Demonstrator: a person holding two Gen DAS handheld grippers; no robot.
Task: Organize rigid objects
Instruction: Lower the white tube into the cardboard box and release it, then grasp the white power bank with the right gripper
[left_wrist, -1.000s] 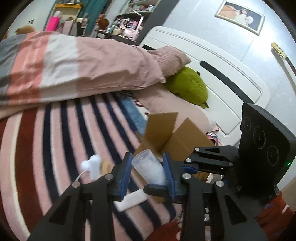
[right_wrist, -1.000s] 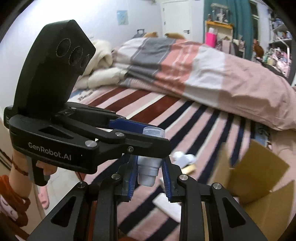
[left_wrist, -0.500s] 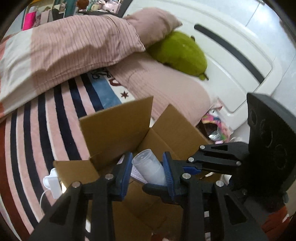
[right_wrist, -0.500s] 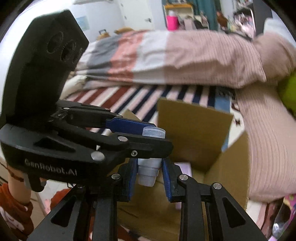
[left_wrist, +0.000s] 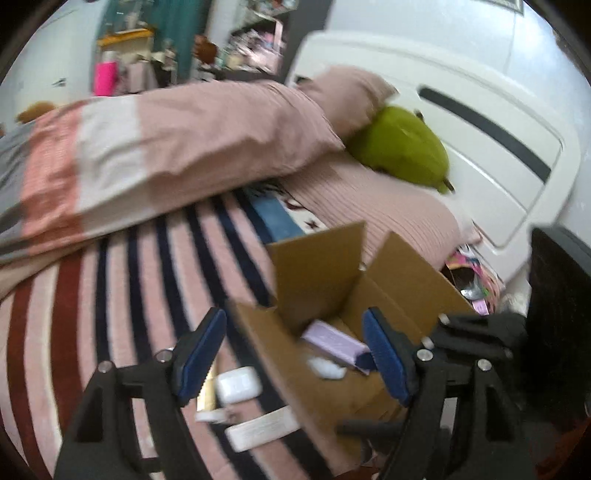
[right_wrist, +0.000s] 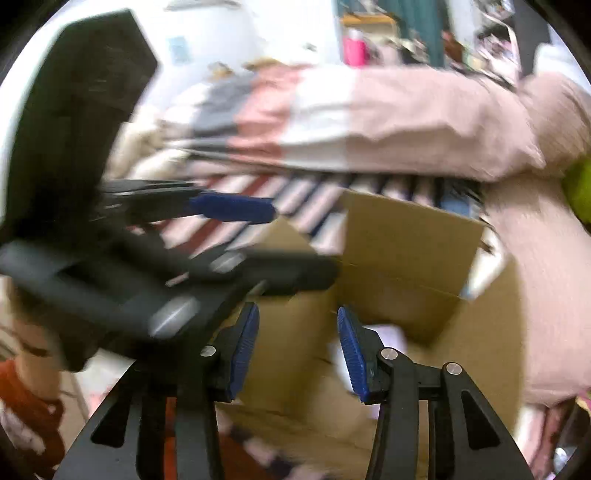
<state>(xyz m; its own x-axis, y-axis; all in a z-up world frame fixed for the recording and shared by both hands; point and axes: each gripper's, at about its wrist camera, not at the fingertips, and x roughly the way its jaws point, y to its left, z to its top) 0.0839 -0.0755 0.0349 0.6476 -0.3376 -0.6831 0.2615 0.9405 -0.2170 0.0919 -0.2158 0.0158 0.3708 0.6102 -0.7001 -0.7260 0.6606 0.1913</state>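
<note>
Cardboard box stands open on the striped blanket, below both grippers. Left gripper and right gripper are opening, nothing between their pads. Inside lie a lilac packet and a white object. A white case lies beside the box.

My left wrist camera looks steeply down over the cardboard box at the bed's edge. My right wrist camera faces the same box closely, from its other side.

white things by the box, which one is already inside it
The small white item beside the lilac box in the cardboard box; the white case lies outside on the blanket.
</note>
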